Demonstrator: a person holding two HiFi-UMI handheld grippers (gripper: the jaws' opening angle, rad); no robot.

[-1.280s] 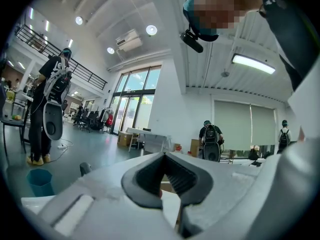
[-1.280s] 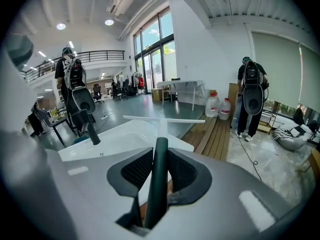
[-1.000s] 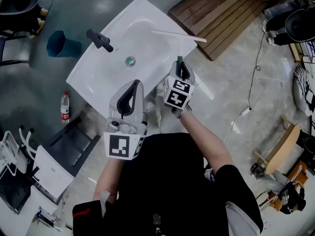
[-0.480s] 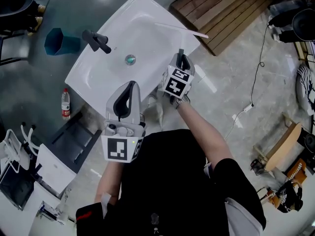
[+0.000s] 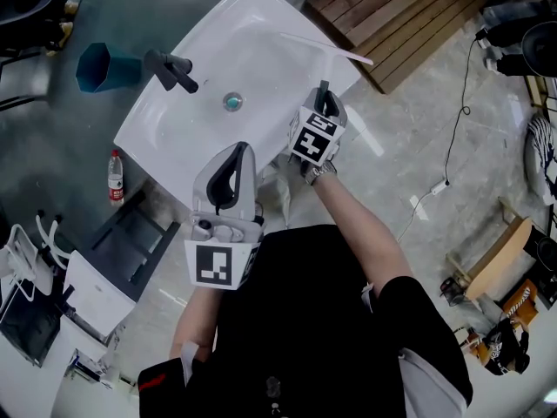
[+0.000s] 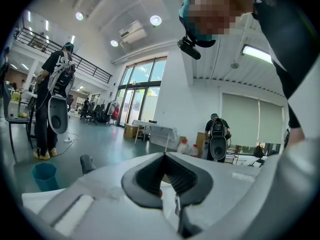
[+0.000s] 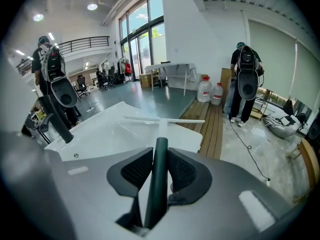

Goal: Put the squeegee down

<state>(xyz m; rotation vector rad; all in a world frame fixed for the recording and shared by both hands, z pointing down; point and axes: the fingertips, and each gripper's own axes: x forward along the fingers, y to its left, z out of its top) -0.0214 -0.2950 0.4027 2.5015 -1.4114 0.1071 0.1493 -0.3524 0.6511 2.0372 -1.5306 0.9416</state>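
Head view: right claw (image 5: 323, 103) pinches the squeegee (image 5: 326, 49) handle, its blade over the sink's (image 5: 178, 133) far rim. Left claw (image 5: 237, 151) is pressed together, empty. The teal bin (image 5: 94, 66) and red-labelled bottle (image 5: 116, 178) have unreadable print.

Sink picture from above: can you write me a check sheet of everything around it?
Surface: white sink with a dark tap and a drain.
Job's things: squeegee, its white blade over the sink's far edge. I cannot tell whether the blade touches the sink.
Clutter: blue bin and bottle beside the sink.
Grippers: right gripper shut on the squeegee's handle. Left gripper shut, holding nothing.
Cables: one cable trailing at the right.
Surroundings: wooden boards behind the sink. A person stands further off.
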